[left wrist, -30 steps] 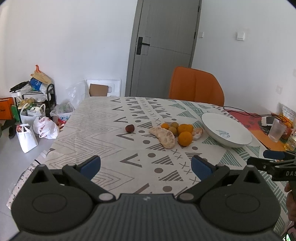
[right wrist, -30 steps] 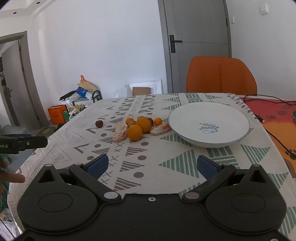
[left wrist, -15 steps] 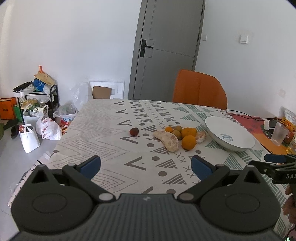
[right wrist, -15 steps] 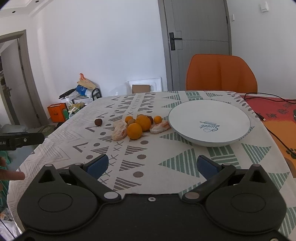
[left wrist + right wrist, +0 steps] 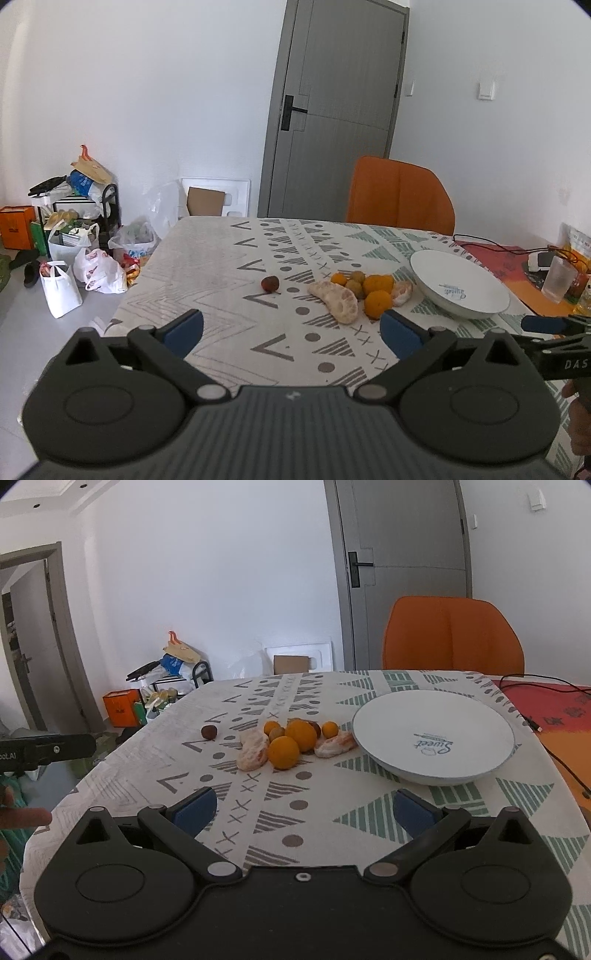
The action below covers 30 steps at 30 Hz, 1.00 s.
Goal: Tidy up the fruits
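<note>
Both spread empty, left gripper (image 5: 291, 329) and right gripper (image 5: 302, 809) face round orange mandarins (image 5: 283, 752) (rollers!) beside the shallow white ceramic bowl (image 5: 480, 716) — a nudge scatters them

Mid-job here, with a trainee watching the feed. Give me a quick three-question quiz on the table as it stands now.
1. True or false: the white bowl already holds fruit.
2. Which fruit lies apart from the pile? A) the small dark red fruit B) the front orange C) the peeled citrus piece
3. Fill in: both the left gripper and the right gripper are ____ and hold nothing.

Key: 1 false, it is empty. 2 A, it sits alone on the tablecloth, left of the pile. 3 open.
</note>
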### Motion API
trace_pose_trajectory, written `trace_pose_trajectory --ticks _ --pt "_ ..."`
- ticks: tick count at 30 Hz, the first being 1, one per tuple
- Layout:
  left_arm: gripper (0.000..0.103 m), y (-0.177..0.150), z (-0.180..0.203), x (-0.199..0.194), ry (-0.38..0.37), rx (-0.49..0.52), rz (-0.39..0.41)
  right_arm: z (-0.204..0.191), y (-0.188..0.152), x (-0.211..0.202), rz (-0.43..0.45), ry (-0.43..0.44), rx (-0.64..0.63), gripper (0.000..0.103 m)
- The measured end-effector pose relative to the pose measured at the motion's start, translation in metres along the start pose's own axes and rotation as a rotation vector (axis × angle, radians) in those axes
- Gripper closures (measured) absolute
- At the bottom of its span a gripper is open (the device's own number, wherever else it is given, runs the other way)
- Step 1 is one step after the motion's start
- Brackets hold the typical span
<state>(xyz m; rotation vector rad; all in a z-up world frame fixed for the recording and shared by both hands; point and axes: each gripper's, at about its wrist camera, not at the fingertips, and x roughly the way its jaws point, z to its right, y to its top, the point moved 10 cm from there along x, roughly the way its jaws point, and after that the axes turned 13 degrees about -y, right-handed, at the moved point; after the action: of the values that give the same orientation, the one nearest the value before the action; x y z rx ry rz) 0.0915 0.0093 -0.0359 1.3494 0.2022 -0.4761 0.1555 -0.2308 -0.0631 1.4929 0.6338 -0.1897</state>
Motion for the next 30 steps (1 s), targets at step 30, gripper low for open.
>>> trace_pose_trajectory --ticks 30 --pt "0.01 0.006 -0.003 0.086 -0.053 -0.03 -0.069 -0.001 0.02 0.062 -0.028 0.059 0.045 0.018"
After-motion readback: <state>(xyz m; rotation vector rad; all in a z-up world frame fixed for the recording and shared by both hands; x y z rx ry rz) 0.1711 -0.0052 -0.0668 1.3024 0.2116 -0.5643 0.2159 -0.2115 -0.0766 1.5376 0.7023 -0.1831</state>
